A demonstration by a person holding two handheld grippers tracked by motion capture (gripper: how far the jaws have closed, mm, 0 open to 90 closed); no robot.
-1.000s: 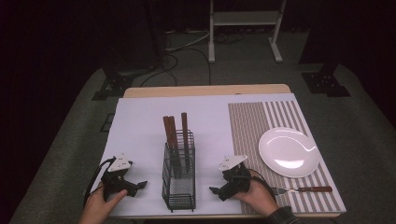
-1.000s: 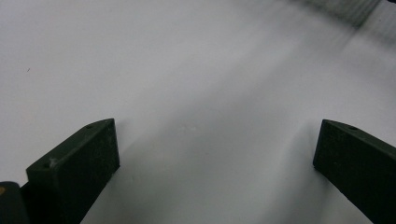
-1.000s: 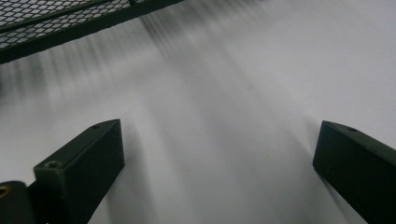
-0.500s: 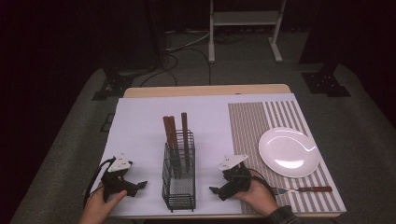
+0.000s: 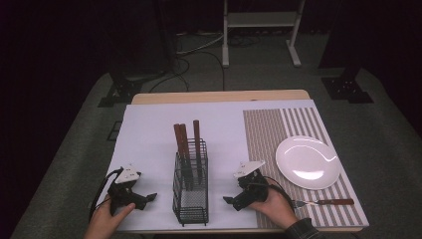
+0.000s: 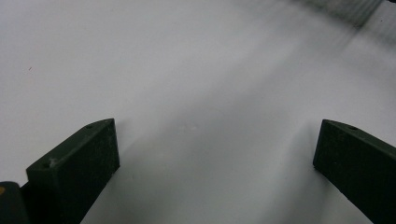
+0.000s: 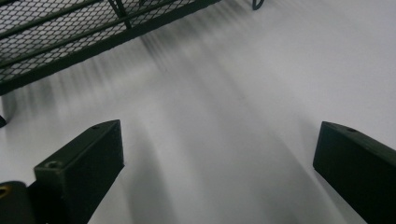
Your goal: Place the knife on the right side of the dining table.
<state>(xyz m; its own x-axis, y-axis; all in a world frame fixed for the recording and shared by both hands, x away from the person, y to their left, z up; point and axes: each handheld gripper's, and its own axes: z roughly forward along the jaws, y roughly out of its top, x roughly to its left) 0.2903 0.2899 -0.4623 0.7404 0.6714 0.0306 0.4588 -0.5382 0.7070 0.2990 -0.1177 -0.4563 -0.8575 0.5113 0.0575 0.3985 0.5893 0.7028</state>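
On the white mat, our left gripper (image 5: 144, 198) and right gripper (image 5: 230, 200) rest released, flanking the caddy (image 5: 190, 189) of upright cutlery; we should approach handles from above, squarely.

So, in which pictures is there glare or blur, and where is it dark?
High view: the white plate carries a bright glare patch, and the room behind the table is almost black. Left gripper view: the white surface is soft and featureless, with a faint shadow between the open jaws. Right gripper view: the wire basket and its streaked shadow look smeared.
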